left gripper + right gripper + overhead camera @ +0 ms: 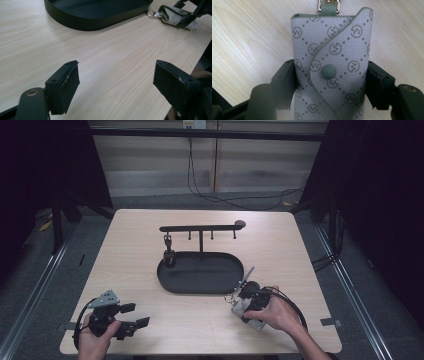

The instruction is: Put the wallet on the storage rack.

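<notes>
Black jaws of the right gripper [329,82] pinch the soft, light key pouch [332,62] mid-body; left gripper [116,80] gapes idle.

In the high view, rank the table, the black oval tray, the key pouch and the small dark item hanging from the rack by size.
1. table
2. black oval tray
3. key pouch, partly hidden by the right gripper
4. hanging item

I see a pale wood-grain table [140,235]. At its middle sits a black oval tray [200,285] with a hook rack [200,228] rising at its far edge. Just beside the tray's near right rim, a grey patterned key pouch [332,65] lies on the tabletop.
</notes>
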Demonstrator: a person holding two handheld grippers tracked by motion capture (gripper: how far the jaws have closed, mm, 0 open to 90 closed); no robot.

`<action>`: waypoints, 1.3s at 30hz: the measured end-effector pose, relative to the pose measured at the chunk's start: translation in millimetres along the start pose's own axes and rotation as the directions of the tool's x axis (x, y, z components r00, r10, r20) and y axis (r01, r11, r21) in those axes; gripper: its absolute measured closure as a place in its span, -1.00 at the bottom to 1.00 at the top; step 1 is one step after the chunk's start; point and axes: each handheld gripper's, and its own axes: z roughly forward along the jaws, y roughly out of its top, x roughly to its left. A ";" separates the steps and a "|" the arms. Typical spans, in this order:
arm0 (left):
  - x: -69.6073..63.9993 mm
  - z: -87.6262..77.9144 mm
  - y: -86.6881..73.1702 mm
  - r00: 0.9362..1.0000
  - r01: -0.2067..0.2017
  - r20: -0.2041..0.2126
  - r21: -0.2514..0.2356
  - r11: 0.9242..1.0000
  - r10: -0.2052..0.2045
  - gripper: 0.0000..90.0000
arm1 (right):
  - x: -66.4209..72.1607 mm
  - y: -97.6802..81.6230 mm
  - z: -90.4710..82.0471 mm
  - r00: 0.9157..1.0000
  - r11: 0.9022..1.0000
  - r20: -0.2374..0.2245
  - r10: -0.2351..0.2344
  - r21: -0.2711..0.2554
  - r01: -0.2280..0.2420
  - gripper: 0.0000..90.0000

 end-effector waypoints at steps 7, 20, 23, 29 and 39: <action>-0.1 1.9 -0.2 1.000 -0.003 0.009 0.013 1.000 0.003 -0.55 | -1.2 0.1 -6.9 1.000 1.000 -0.015 0.009 -0.007 -0.009 -0.25; 2.4 5.7 0.2 1.000 -0.004 -0.003 0.027 1.000 0.004 -0.56 | -3.4 3.3 -20.5 0.999 1.000 -0.032 0.015 -0.012 -0.016 -0.25; 3.3 4.7 0.1 1.000 -0.008 -0.007 0.032 0.999 0.008 -0.56 | -4.0 4.0 -23.7 0.999 1.000 -0.045 0.019 -0.008 -0.019 -0.25; 3.5 4.6 0.0 1.000 -0.012 -0.016 0.032 0.999 0.012 -0.56 | -7.1 3.9 -33.9 0.999 1.000 -0.034 0.025 -0.011 -0.026 -0.25; -0.5 7.8 0.7 0.999 -0.037 -0.002 0.036 0.999 0.037 -0.56 | -14.9 4.9 -46.1 0.999 0.999 -0.030 0.045 -0.006 -0.045 -0.25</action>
